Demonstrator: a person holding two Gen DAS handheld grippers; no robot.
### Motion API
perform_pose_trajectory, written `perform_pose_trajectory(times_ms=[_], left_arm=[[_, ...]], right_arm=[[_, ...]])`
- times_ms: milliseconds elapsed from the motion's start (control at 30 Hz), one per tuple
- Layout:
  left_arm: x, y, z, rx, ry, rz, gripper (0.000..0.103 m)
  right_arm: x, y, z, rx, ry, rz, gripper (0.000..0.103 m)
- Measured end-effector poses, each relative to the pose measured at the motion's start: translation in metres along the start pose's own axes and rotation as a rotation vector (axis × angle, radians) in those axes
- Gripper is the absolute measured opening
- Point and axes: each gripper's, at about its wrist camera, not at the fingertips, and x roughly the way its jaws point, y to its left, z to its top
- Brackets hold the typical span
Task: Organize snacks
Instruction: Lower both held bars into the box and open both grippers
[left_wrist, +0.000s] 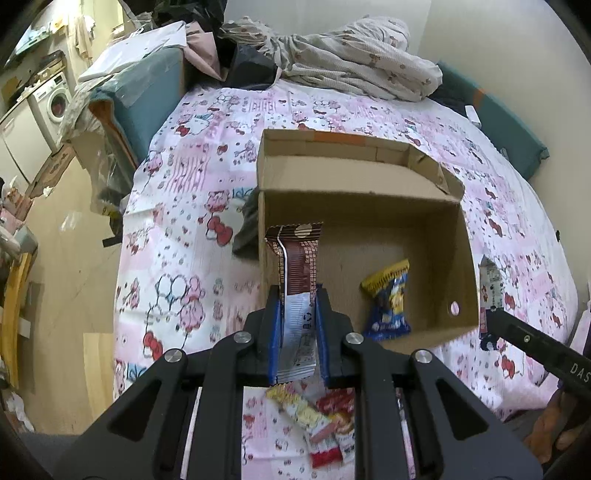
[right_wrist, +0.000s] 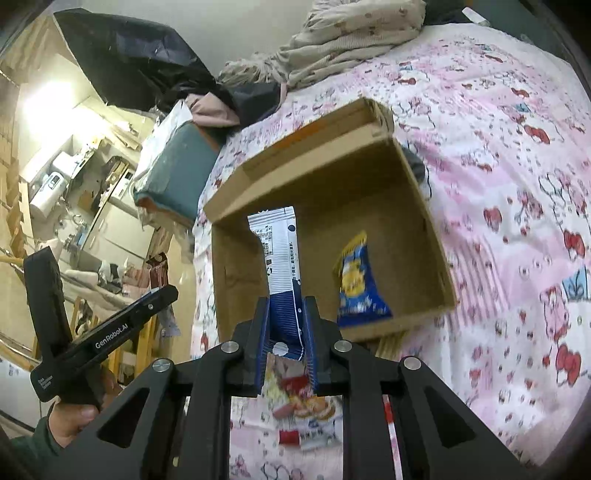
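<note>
The left gripper (left_wrist: 297, 291) is clamped on a brown snack bar (left_wrist: 297, 258), held above the near left wall of the open cardboard box (left_wrist: 424, 206) on the pink bedsheet (left_wrist: 177, 206). A blue-and-yellow snack packet (left_wrist: 388, 302) lies inside the box. The right gripper (right_wrist: 286, 302) pinches a white-and-blue snack bar (right_wrist: 280, 254) over the box's near edge.

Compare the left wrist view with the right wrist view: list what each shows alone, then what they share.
Left wrist only: the left gripper shut on a brown snack bar, and a washing machine far left.

Right wrist only: the right gripper shut on a white-and-blue snack bar, and a hand holding the other gripper.

Both: the cardboard box on the pink bedsheet, with a blue-and-yellow snack packet inside.
</note>
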Motion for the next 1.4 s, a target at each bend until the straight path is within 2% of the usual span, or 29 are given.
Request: perform_pose_trajectory(times_ms=[167,300,367,667,800,933,1300,1400], left_arm=[[0.018,-0.013,0.017,0.026,-0.02,0.007,0.014],[0.036,-0.011,0.023,-0.008,-0.056,-0.036,0.014],[0.051,-0.01,0.021,-0.013,-0.046,-0.052,0.014],[0.092,-0.014,0.004,0.022,0.015,-0.04,0.014],[0.096,-0.017,0.002,0.025,0.02,-0.046,0.014],[0.098,-0.025,0.0,0.068,0.015,-0.04,0.014],[0.106,-0.024,-0.003,0.067,0.04,-0.013,0.014],[0.108,-0.026,-0.004,0.076,0.053,-0.02,0.018]], right_arm=[[0.016,-0.009,0.022,0.002,-0.026,-0.018,0.018],[0.035,-0.025,0.028,0.018,-0.024,-0.032,0.018],[0.045,-0.031,0.025,0.01,-0.018,-0.058,0.018],[0.076,-0.049,0.013,0.023,0.066,-0.122,0.018],[0.084,-0.049,0.01,0.016,0.089,-0.138,0.018],[0.088,-0.05,0.01,0.022,0.099,-0.14,0.018],[0.097,-0.05,0.008,0.016,0.131,-0.149,0.019],[0.096,-0.051,0.01,0.023,0.126,-0.139,0.022]])
